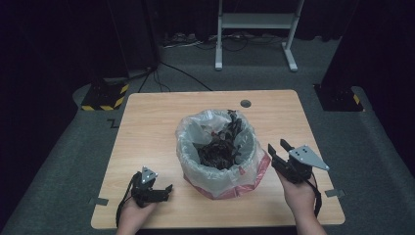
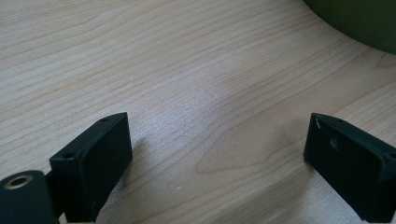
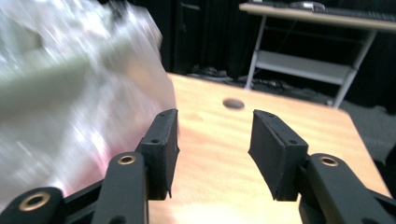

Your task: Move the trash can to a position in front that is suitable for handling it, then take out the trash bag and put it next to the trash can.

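A small bin lined with a clear plastic bag [image 1: 215, 156] stands in the middle of the wooden table [image 1: 147, 122], holding dark scraps [image 1: 220, 144]. The bag's red-edged hem spreads around the bin's base. My left gripper [image 1: 166, 191] rests low at the table's front left, jaws wide apart over bare wood [image 2: 210, 140], nothing between them. My right gripper [image 1: 278, 149] hovers just right of the bin, its jaws apart with nothing between them. In the right gripper view the bag [image 3: 70, 93] is a blur at the left, close beside the left jaw.
A round cable hole [image 1: 245, 104] sits near the table's far edge. Beyond the table stand a white metal frame [image 1: 254, 29] and cables on grey carpet. Yellow-black striped bases [image 1: 105, 95] flank the far corners. Open wood lies left and right of the bin.
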